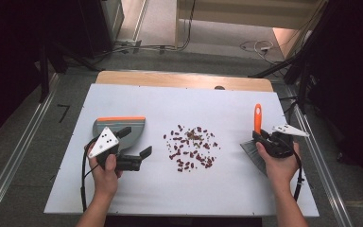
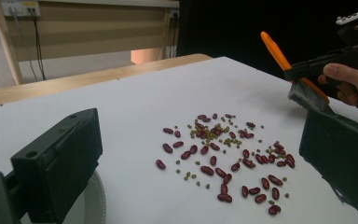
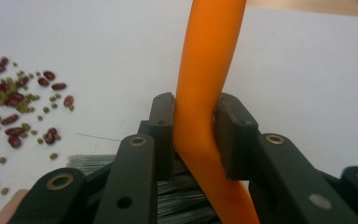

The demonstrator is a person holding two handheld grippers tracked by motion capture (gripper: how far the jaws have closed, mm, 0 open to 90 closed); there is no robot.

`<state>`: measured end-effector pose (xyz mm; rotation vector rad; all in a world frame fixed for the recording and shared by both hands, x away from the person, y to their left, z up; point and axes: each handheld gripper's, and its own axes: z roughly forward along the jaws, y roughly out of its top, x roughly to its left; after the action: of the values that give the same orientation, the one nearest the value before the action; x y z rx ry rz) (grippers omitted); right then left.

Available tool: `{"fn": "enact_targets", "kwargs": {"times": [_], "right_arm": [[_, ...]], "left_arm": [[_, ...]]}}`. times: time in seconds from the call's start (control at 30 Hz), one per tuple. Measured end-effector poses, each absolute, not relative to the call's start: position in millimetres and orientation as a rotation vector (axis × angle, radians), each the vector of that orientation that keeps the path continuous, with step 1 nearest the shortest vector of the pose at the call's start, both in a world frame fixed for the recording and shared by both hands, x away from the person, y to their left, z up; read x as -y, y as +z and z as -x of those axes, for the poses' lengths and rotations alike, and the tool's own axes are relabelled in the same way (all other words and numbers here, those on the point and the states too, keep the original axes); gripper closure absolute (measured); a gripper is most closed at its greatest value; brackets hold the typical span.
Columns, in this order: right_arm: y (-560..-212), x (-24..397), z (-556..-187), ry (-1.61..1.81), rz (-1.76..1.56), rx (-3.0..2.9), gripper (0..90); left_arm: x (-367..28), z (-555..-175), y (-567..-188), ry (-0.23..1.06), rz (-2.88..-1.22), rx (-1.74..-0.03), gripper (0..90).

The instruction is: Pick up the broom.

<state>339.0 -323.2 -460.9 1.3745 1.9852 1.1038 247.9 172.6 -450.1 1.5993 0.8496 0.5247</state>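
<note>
- high view shows the right gripper at about 3 o'clock on the white table, jaws clamped on the orange handle of a small brush; its grey bristles hang low, toward the person.
- right gripper view has the pads squeezing the handle just above the bristle head, where it kinks. the plastic looks smooth and slick, so a grip low by the head seems the steadier place.
- the brush looks light, handle stiff, bristles soft and springy; i judge a gentle sweep will do.
- beans lie scattered at the table's middle, dark red ones mixed with small green ones; they look hard and ready to roll or skip.
- left gripper at 9 o'clock stands wide open with nothing between the jaws, just beside the grey dustpan with its orange edge.
- the dustpan's handle is hidden behind the left hand, and i cannot tell whether the bristle tips touch the table.
</note>
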Motion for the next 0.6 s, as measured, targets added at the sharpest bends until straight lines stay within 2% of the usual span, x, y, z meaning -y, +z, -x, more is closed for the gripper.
{"fn": "enact_targets", "kwargs": {"times": [0.6], "right_arm": [[-435,339,-320,1.354,-1.334,-1.773,68.8]], "left_arm": [[-170,-246,-447,0.537,-1.600,-0.824,0.2]]}}
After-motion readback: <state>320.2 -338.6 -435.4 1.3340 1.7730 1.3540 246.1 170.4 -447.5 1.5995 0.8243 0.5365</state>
